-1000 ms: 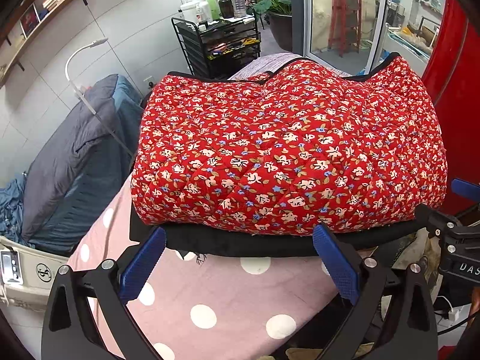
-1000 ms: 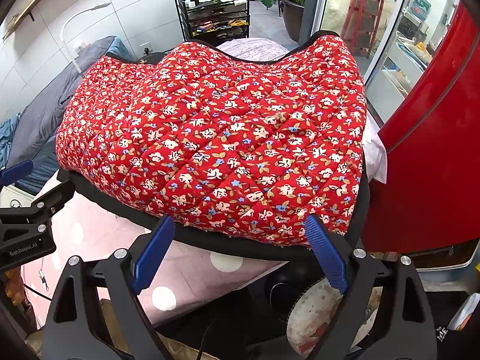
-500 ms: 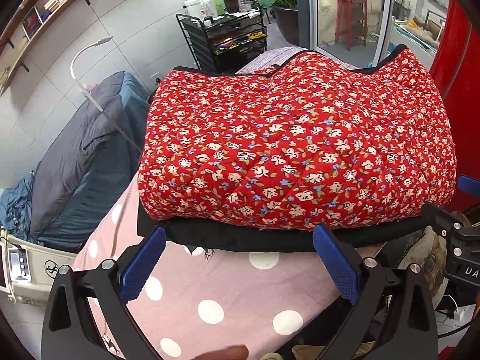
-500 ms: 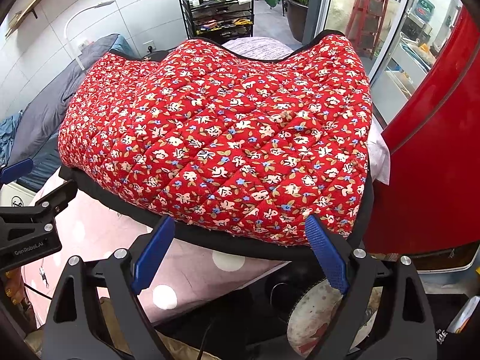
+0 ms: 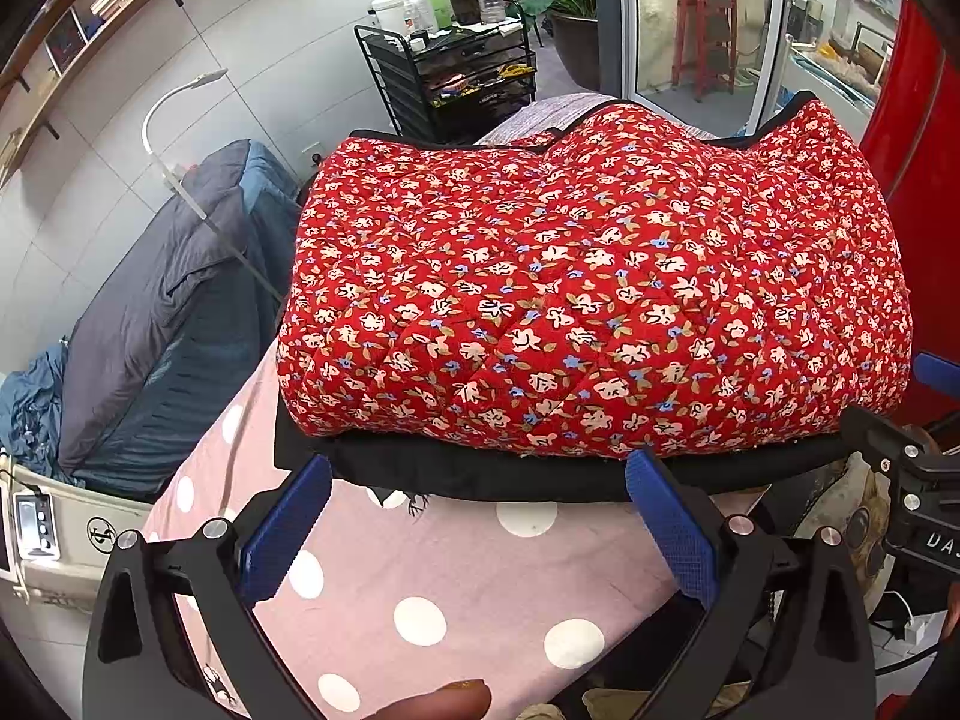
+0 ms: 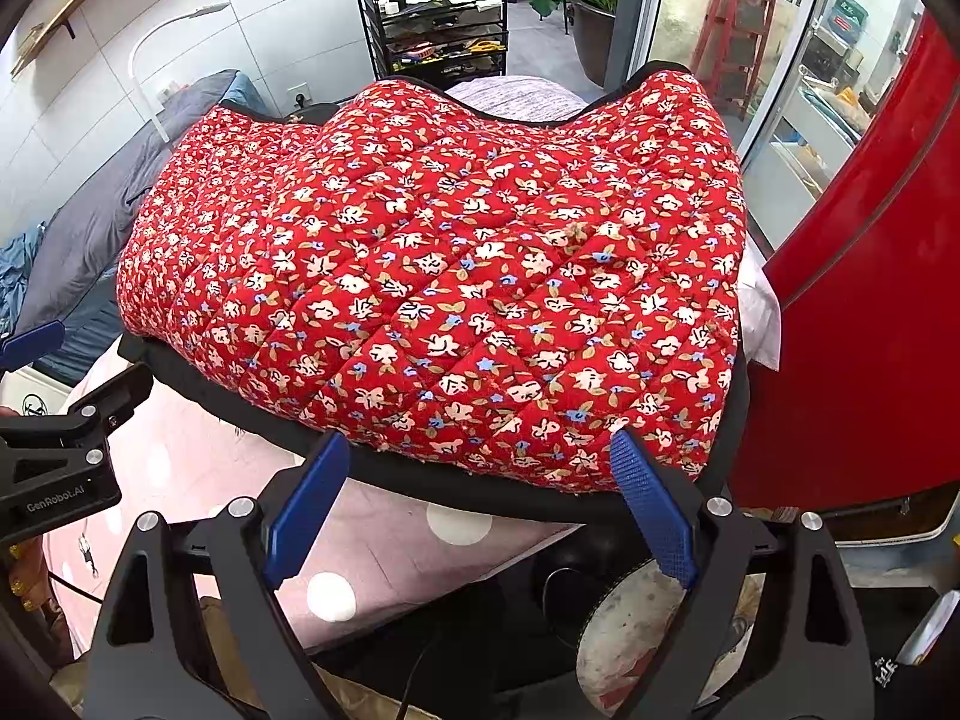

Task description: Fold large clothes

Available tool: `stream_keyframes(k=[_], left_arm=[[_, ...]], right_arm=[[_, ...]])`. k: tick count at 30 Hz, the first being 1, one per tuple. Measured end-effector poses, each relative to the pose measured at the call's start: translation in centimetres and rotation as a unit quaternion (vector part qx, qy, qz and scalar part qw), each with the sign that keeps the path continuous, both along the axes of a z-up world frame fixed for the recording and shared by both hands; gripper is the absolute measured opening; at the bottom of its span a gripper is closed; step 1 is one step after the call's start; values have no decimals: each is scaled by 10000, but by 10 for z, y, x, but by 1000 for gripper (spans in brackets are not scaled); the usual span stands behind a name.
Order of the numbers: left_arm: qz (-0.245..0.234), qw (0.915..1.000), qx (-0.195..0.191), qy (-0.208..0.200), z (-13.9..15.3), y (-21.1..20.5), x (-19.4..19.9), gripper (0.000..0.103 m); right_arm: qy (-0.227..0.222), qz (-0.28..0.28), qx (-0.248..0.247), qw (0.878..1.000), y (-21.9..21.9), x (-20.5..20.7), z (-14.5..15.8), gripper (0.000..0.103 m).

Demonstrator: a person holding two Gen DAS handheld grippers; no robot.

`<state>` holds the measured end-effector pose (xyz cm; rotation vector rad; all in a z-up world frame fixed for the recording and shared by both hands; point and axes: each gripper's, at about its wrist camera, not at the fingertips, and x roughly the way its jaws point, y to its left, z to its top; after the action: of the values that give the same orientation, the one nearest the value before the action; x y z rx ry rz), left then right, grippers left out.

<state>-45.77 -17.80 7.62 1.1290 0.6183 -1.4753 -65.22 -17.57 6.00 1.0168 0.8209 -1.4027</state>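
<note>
A folded red quilted garment with a small flower print and black lining (image 5: 594,306) lies as a thick bundle on a pink polka-dot table cover (image 5: 456,576). It also shows in the right wrist view (image 6: 456,276). My left gripper (image 5: 477,516) is open and empty, just short of the bundle's near black edge. My right gripper (image 6: 480,498) is open and empty at the bundle's near right edge. Each gripper shows at the edge of the other's view: the right one (image 5: 918,480) and the left one (image 6: 60,438).
A grey-blue duvet (image 5: 156,324) lies left of the table. A black wire cart with bottles (image 5: 456,60) stands behind. A red cabinet (image 6: 858,300) stands close on the right. A white lamp (image 5: 174,138) rises at the left. A fan (image 6: 630,630) sits below the table edge.
Both grippers have drawn back slightly and the view has shifted a little; the folded garment lies as before. A fingertip now shows at the bottom of the left wrist view.
</note>
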Motion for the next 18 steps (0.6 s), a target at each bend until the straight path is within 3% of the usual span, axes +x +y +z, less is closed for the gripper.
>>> stream_keyframes(k=[18], left_arm=[[5,9999,-121,-2,-5,0,0,97]], right_arm=[[-11,-107,37,9999,-1,-6,-5,88]])
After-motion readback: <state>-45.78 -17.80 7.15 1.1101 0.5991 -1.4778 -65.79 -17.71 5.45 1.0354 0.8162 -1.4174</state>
